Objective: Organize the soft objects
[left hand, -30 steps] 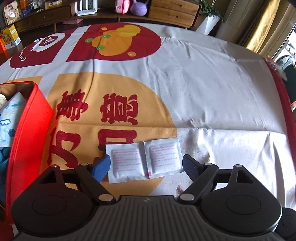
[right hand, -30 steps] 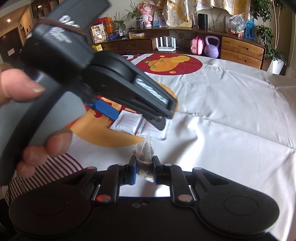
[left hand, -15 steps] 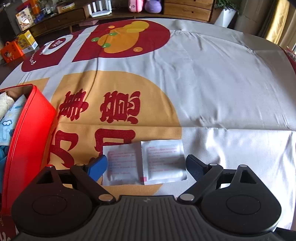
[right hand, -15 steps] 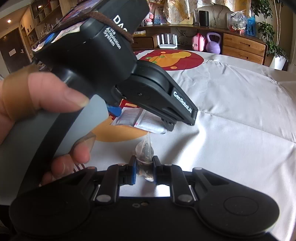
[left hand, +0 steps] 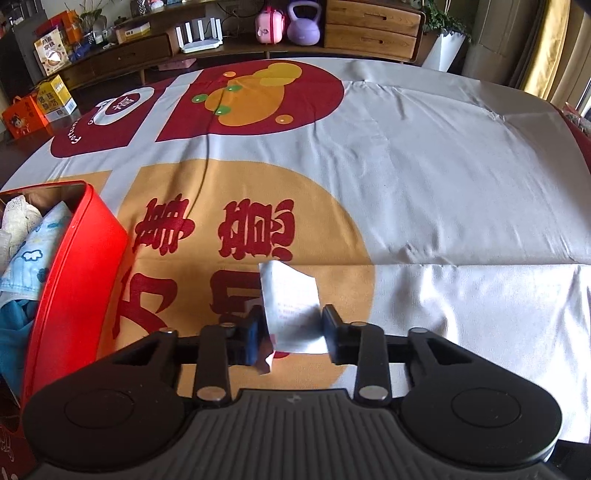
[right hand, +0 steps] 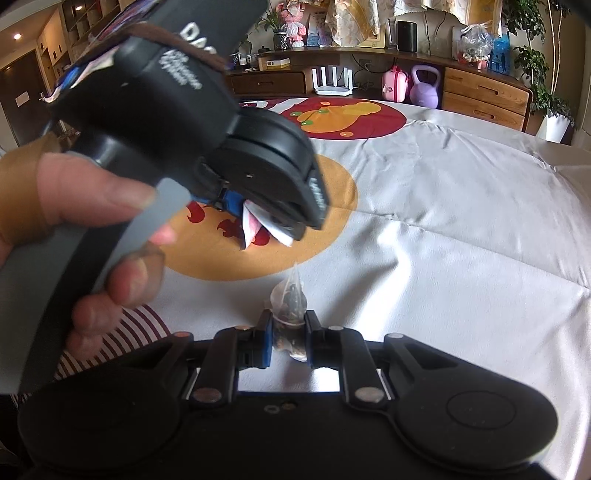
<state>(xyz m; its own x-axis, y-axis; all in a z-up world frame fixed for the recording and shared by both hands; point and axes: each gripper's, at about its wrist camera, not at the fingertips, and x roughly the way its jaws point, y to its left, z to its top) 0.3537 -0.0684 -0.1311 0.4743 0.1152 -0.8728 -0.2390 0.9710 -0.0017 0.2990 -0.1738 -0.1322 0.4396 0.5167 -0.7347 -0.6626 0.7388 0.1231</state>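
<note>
I have the left gripper [left hand: 293,334] closed on a white packet [left hand: 291,310]: its two black fingers pinch the packet from either side, and the packet is folded and buckled between them, with one flap standing up and a crumpled corner hanging down on the left side. Faint red print shows on the packet's face. In the right wrist view the same left gripper [right hand: 266,221] hangs above the cloth with the packet [right hand: 255,225] sticking out below its tip, clear of the surface, and my left hand [right hand: 92,214] wraps the grey handle, a tan band on the thumb.

The right gripper [right hand: 289,338] is clamped on a small clear pouch [right hand: 290,306] with dark bits inside; the pouch's pointed top pokes up and away from the fingers.

Below both lies a white tablecloth [left hand: 443,192] printed with a big orange circle and dark red characters, and a red patch with an orange bear shape farther off. At the left edge, near me, sits a red box [left hand: 70,266] with its top open. Inside it I can see a pale blue cloth with small cloud prints [left hand: 29,266], something white and lacy [left hand: 18,221] behind it, and darker blue fabric lower down.

Far across the room, a wooden sideboard [left hand: 369,26] carries a purple kettlebell [left hand: 303,24] and a pink toy [left hand: 269,26] just beside it
</note>
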